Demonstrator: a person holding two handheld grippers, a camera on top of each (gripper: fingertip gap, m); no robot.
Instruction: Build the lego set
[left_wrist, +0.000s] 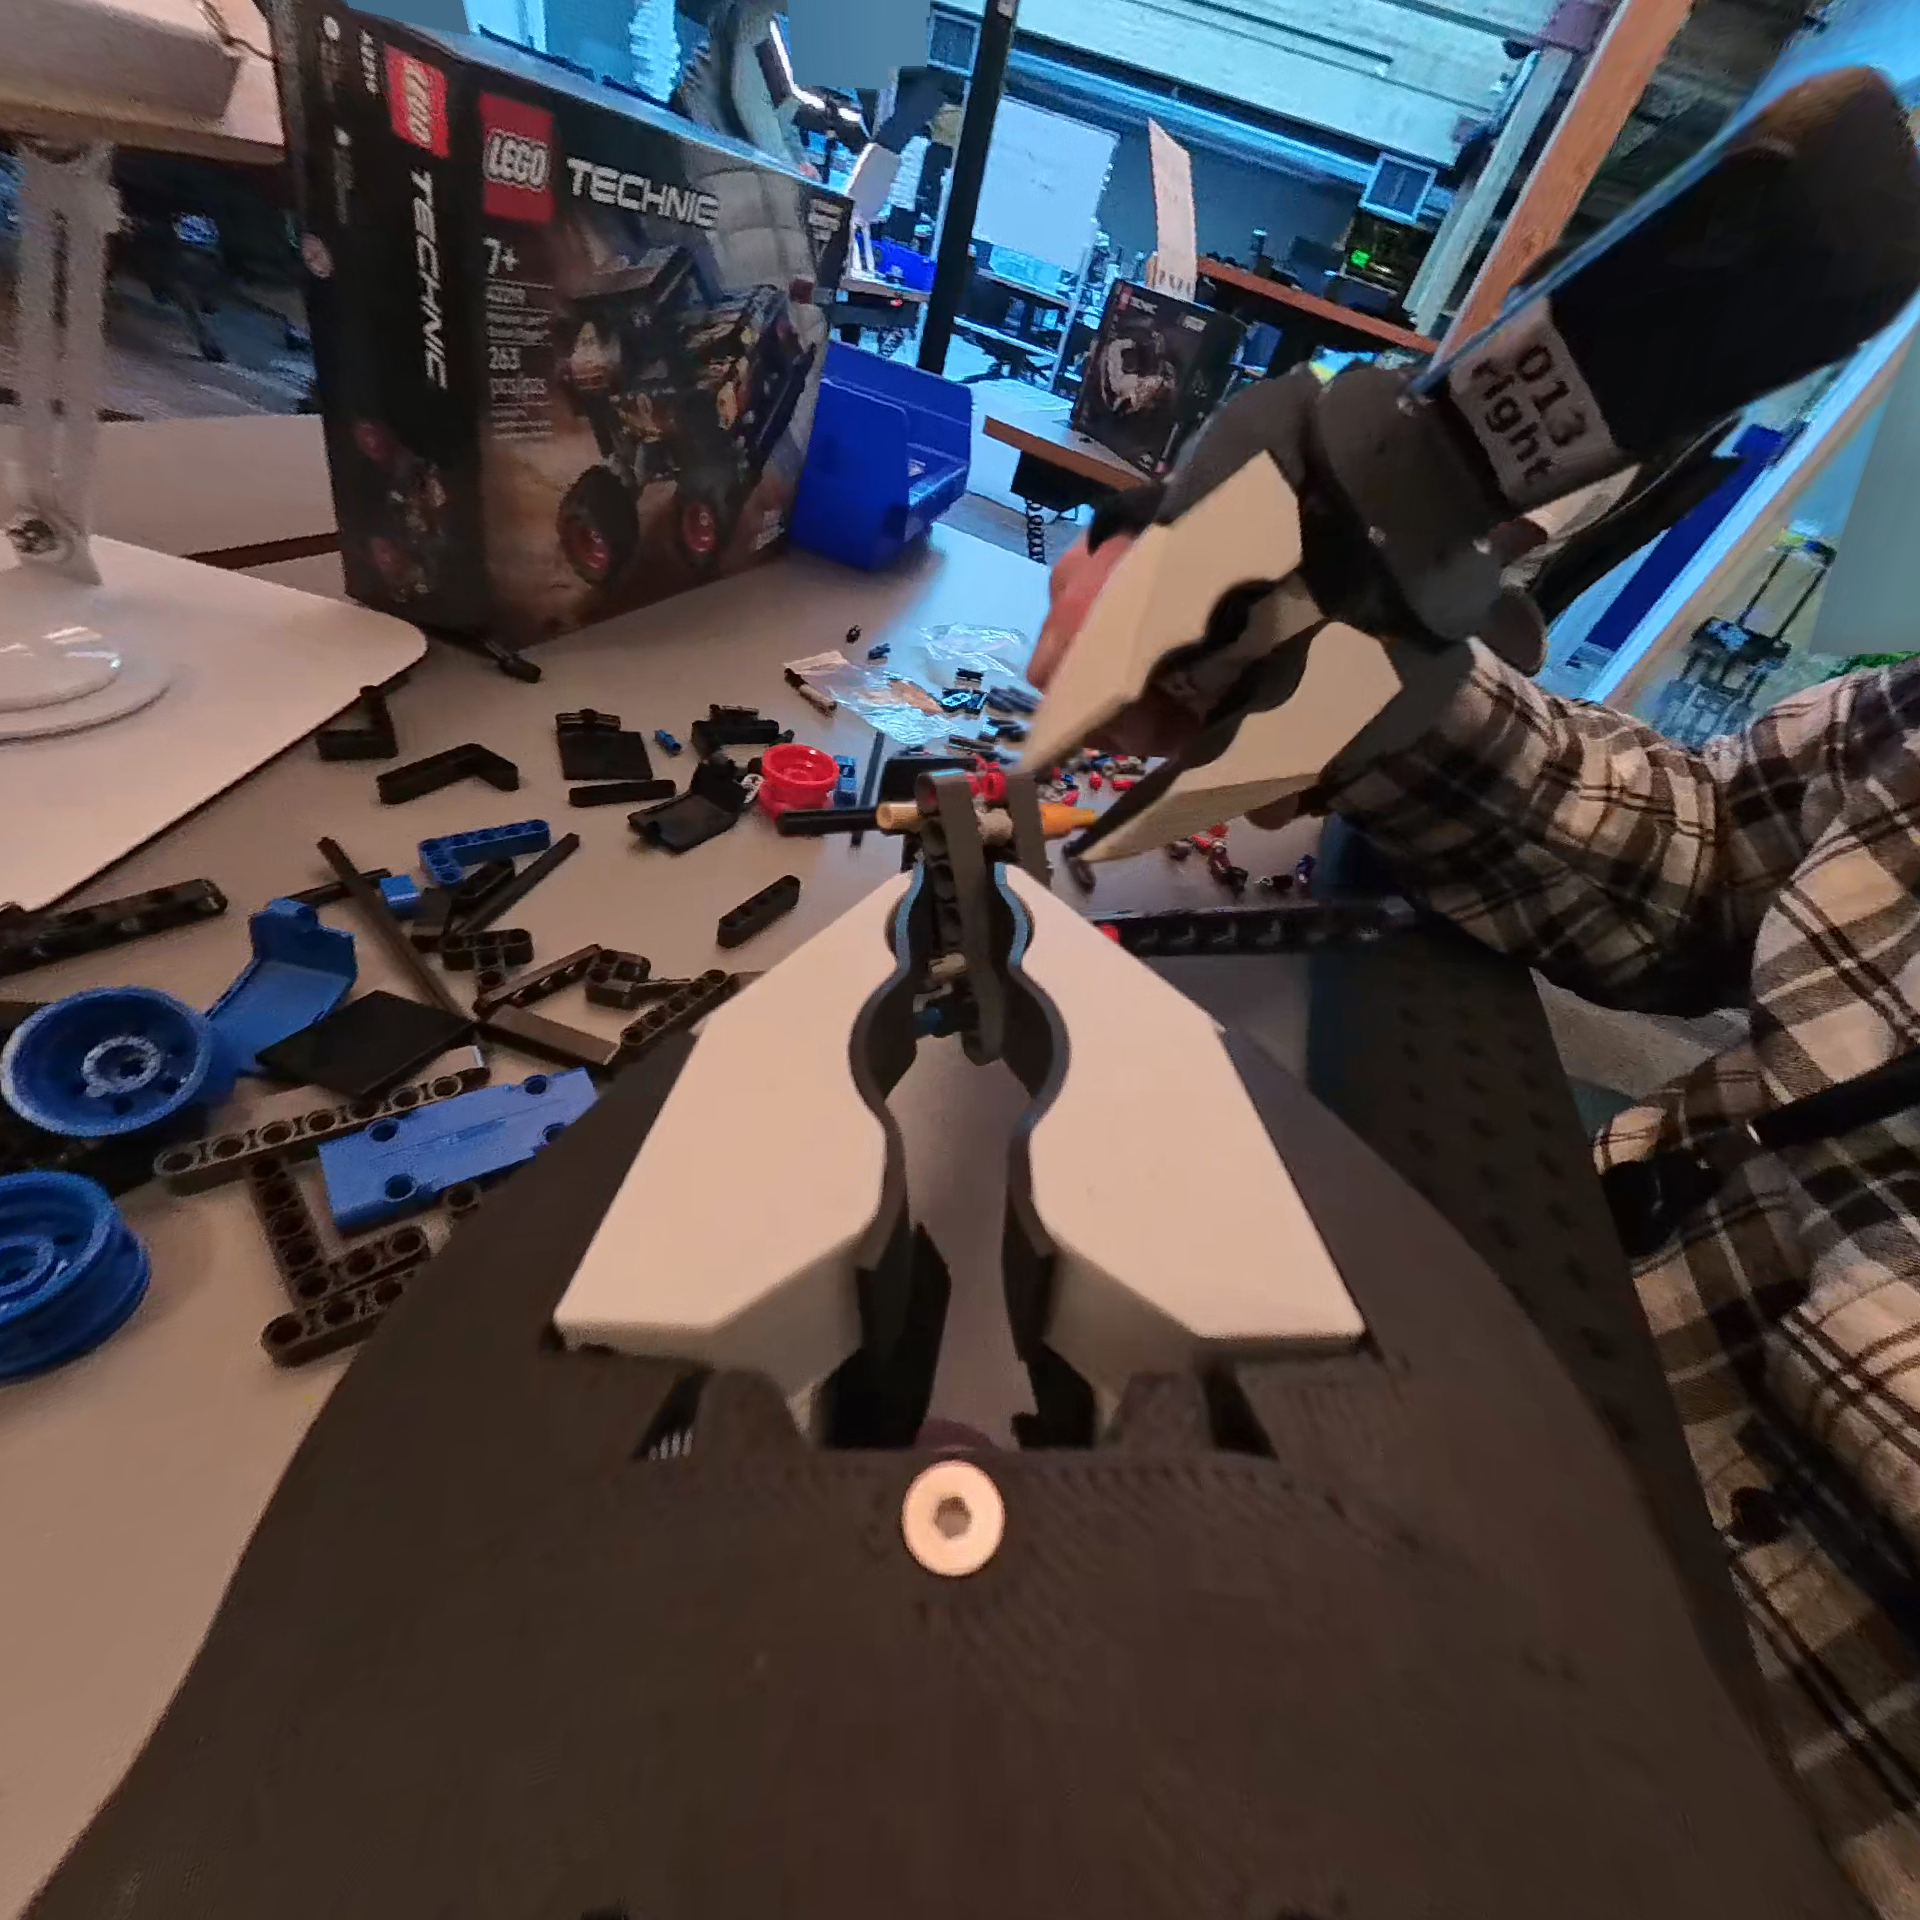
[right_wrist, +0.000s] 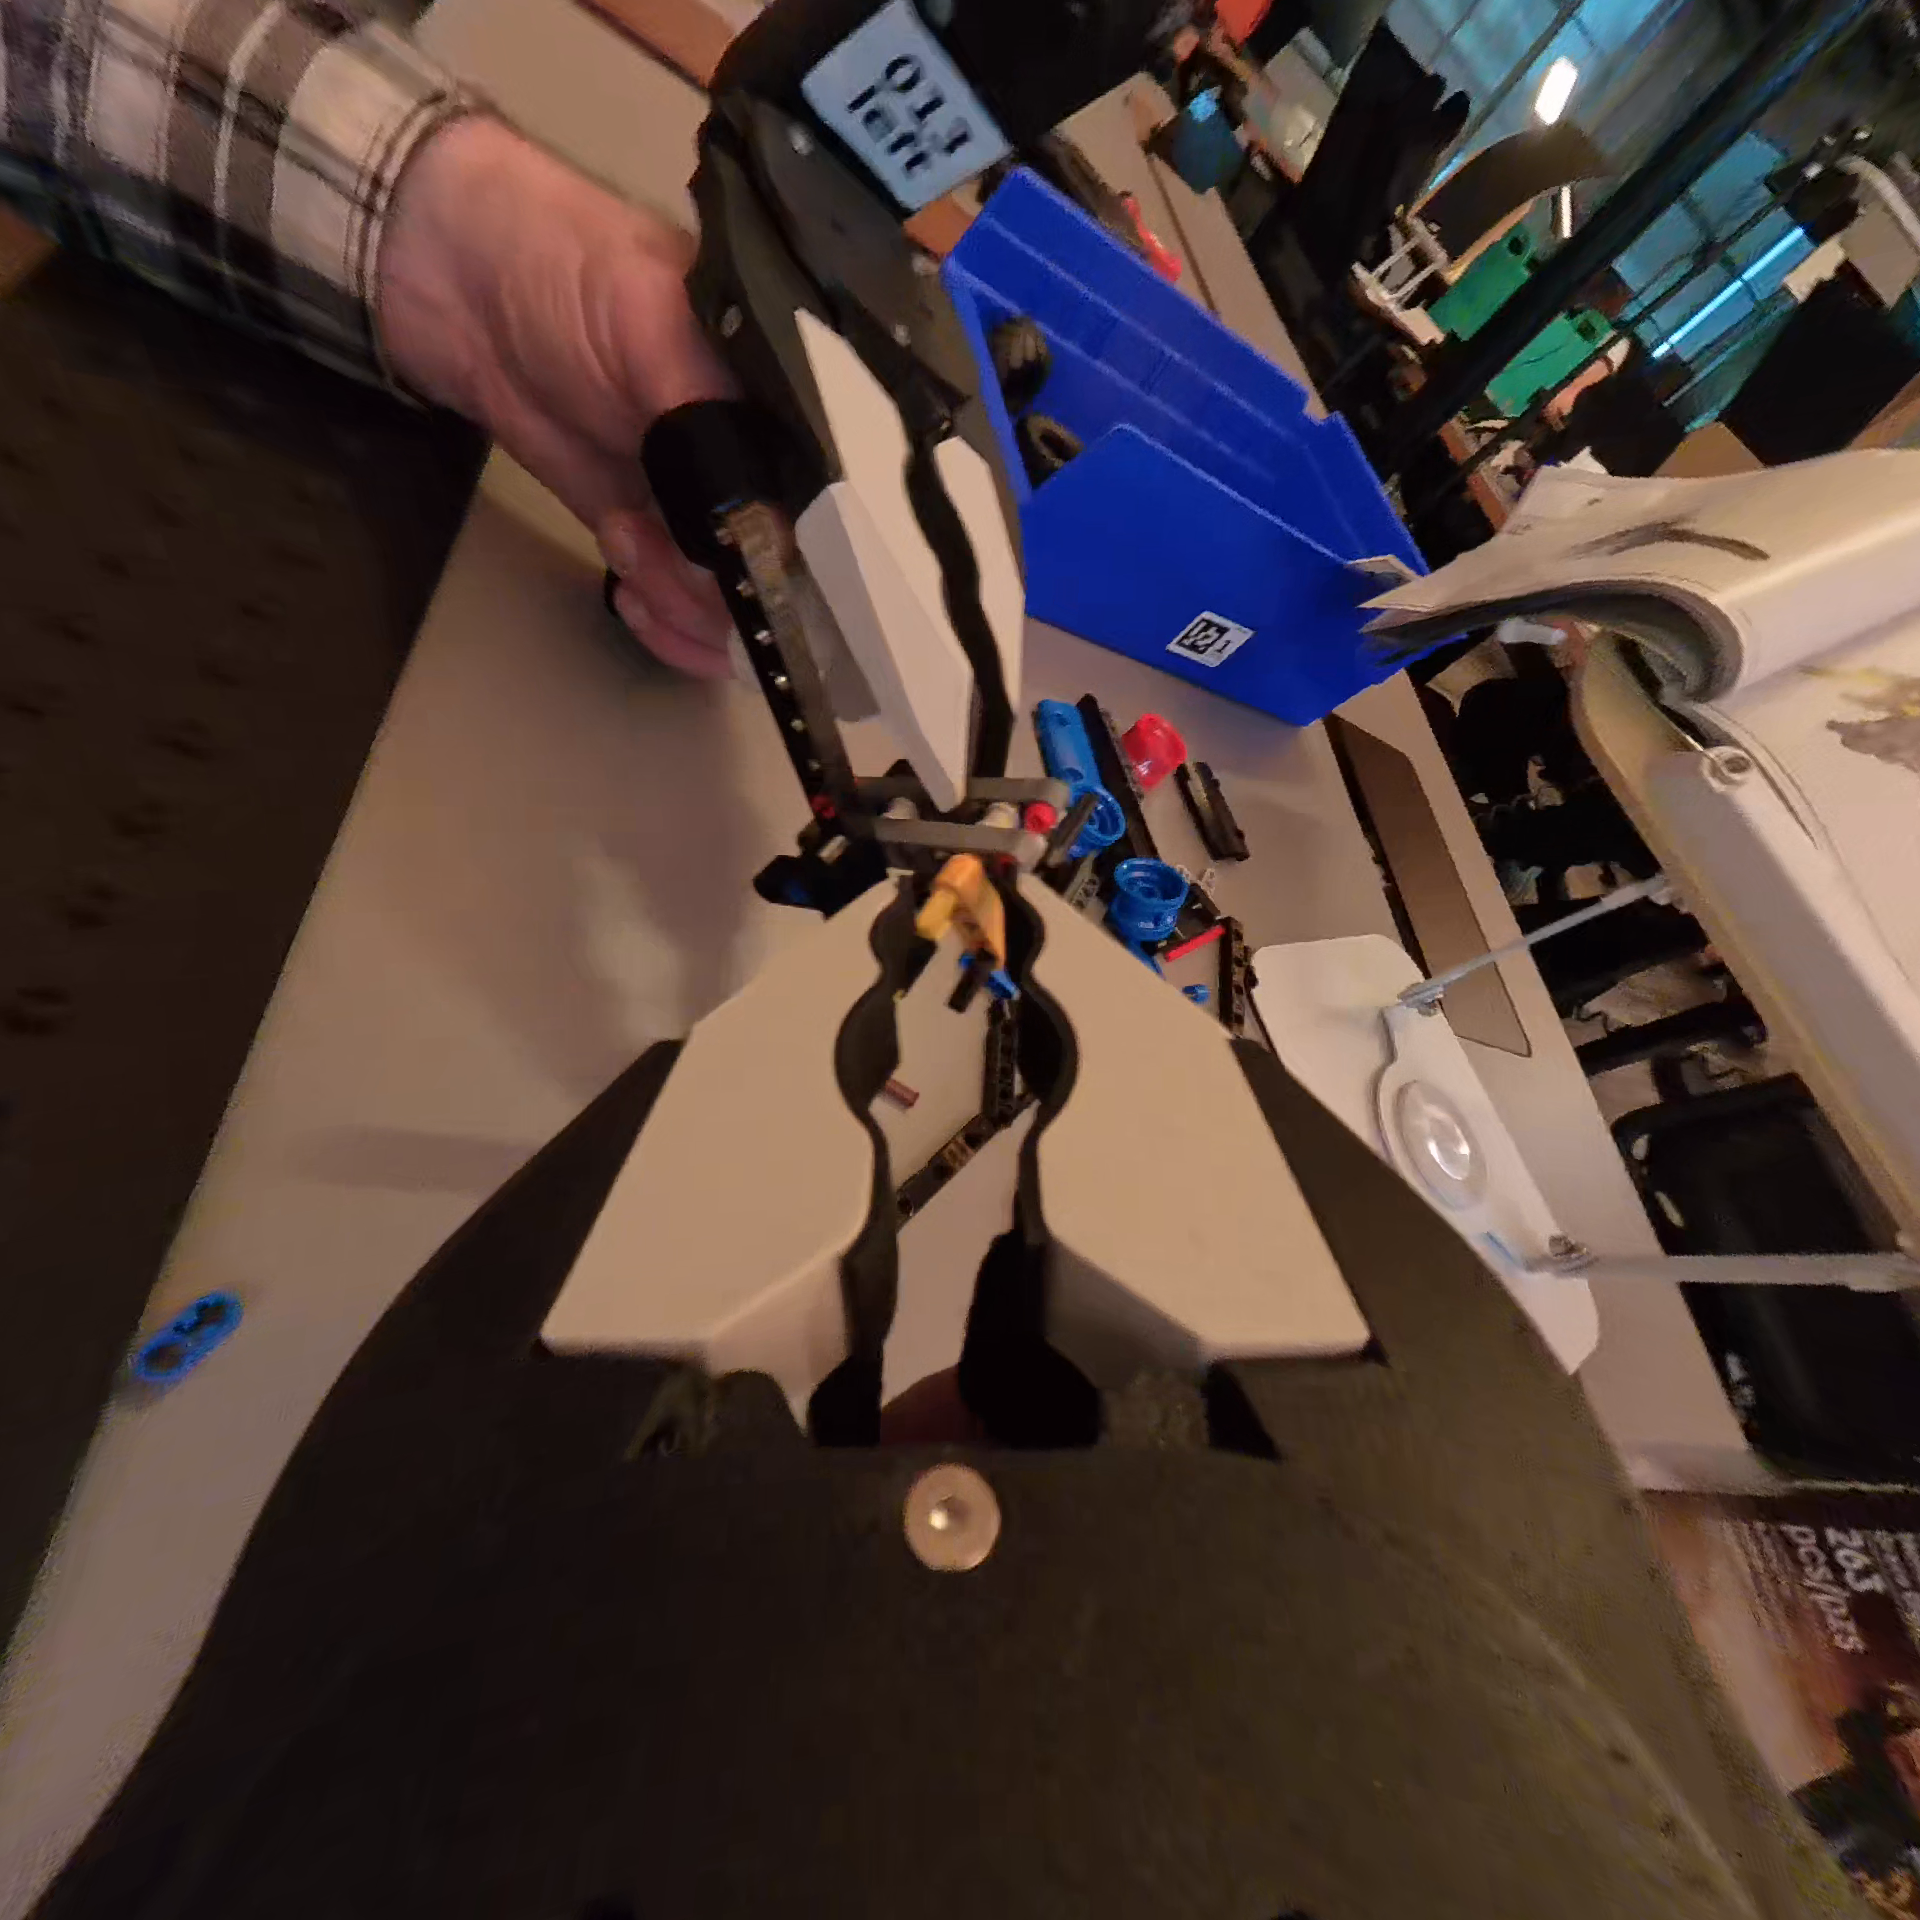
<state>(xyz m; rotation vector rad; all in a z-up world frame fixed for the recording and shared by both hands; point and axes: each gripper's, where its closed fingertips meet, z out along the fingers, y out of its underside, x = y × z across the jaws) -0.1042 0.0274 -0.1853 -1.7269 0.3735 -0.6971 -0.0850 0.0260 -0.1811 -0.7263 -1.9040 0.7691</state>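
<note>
- The frame, a part-built run of dark grey beams with light grey cross-pieces and red pin ends at its far end, is held up off the table, between the two grippers.
- The left gripper is pinched on the frame's grey beams; the beams run up through the gap between its white fingers.
- In the right wrist view the right gripper is closed on a yellow piece, whose tip sits just under the frame's cross-beam.
- I cannot tell whether the yellow piece is already seated in the frame or only touching it.
- Judged risk: the yellow piece is small and held near the fingertips, so a push slightly off the hole's line could twist it out of the grip and drop it among the loose parts.
- Judged risk: the left grip is on a narrow stack of beams, so a firm push from the right could swing the frame or slide it between the fingers.
- Judged risk: the cross-pieces look lightly pinned, and a sideways load might pop one off.
- On the table below lie black beams, blue wheel hubs, a blue panel and a red hub.
- Behind them stand the set's box and a blue bin.
</note>
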